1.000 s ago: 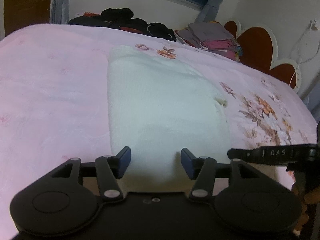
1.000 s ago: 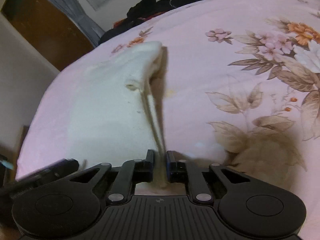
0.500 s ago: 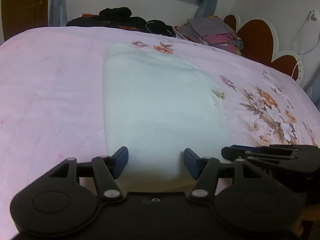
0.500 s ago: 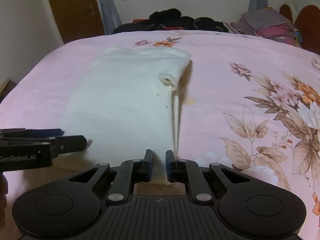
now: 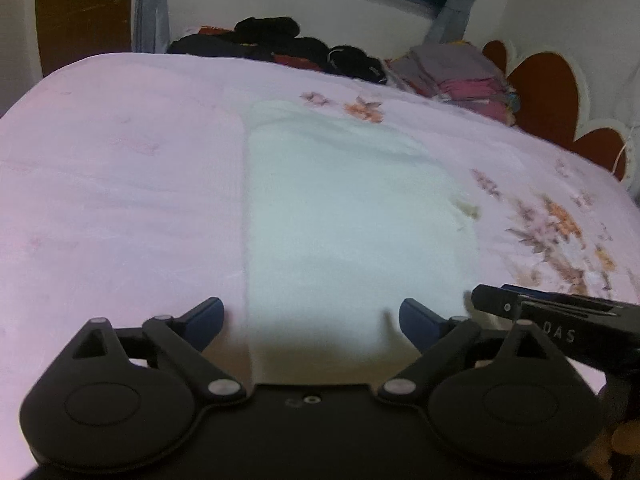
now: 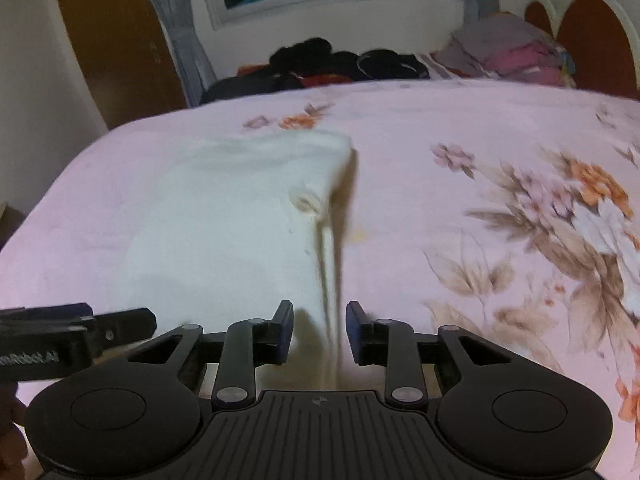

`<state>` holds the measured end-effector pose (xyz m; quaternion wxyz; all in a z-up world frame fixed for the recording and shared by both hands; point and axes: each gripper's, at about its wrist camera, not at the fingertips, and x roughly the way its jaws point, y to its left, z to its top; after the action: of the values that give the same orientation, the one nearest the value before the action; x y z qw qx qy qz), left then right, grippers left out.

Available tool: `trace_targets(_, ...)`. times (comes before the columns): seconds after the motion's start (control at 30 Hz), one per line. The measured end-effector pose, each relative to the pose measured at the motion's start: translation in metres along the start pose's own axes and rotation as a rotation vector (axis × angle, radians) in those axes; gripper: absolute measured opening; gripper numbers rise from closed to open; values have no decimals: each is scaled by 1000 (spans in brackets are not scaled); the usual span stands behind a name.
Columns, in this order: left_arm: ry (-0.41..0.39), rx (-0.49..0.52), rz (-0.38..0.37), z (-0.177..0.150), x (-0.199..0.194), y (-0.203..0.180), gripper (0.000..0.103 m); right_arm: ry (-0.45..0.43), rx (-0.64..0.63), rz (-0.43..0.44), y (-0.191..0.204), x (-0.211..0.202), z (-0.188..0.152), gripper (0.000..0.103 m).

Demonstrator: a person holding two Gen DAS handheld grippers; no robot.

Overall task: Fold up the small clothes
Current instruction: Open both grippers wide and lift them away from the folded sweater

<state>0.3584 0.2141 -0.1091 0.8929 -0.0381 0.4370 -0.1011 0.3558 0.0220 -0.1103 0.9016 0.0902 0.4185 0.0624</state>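
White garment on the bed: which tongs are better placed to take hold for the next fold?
Probably right. The right tongs, opening, straddle the white garment at its raised edge; the left tongs, opening wide, grip nothing.

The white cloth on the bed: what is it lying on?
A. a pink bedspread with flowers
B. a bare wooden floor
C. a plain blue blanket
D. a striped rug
A: the white cloth lies spread on a pink bedspread printed with flowers.
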Motion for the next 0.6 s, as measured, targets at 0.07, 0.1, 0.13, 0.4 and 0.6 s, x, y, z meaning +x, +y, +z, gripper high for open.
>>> trace_targets(0.07, 27, 13, 20, -1, 8, -1, 94, 32, -50, -32, 6, 11, -6, 29)
trace_targets(0.1, 35, 17, 29, -3, 11, -2, 94, 39, -67, -46, 6, 15, -10, 29)
trace_targets(0.13, 43, 18, 39, -5, 14, -2, 94, 31, -68, -45, 5, 16, -13, 29)
trace_targets(0.4, 70, -36, 110, -11, 15, -6, 103, 35, -48, -27, 1, 7, -22, 31)
trace_targets(0.6, 50, 19, 187, -17, -11, -17, 103, 30, -23, -24, -3, -4, -26, 45)
